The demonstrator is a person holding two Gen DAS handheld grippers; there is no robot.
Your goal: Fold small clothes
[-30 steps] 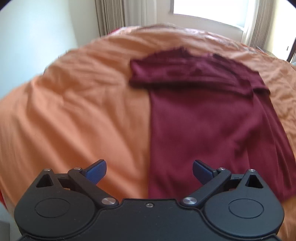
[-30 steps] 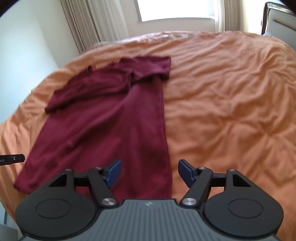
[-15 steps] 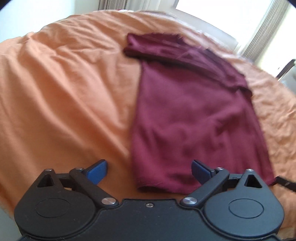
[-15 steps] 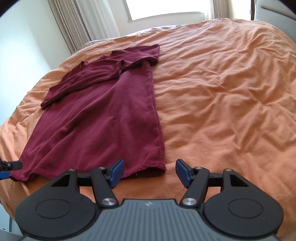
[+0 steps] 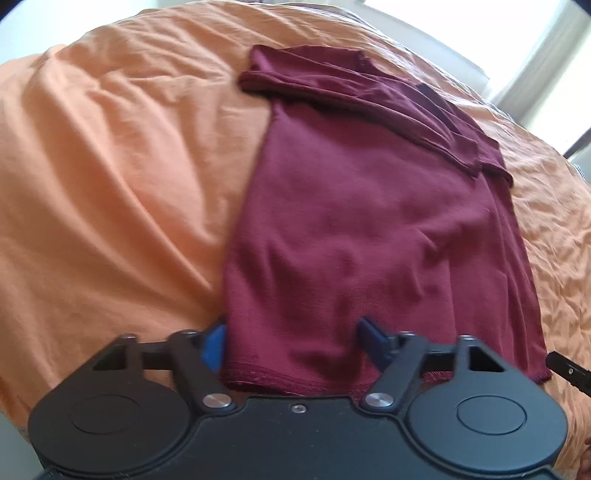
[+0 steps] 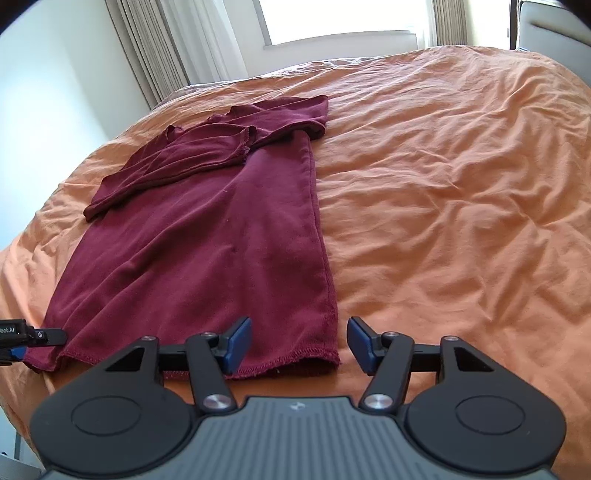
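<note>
A maroon T-shirt lies flat on the orange bedspread, hem nearest me, sleeves folded across its top. My left gripper is open and low at the hem's left corner: its left pad sits just outside the shirt's edge and its right pad over the cloth. My right gripper is open at the hem's right corner, which lies between its blue pads. Each gripper's tip shows at the edge of the other's view: the left gripper and the right gripper.
The bedspread is wrinkled and stretches wide to the right of the shirt. A bright window and curtains stand behind the bed, a pale wall at the left, and a dark piece of furniture at the far right.
Both grippers have dropped and closed in on the shirt's hem. The two bottom corners now sit between their open fingers. The shirt itself has not moved.
</note>
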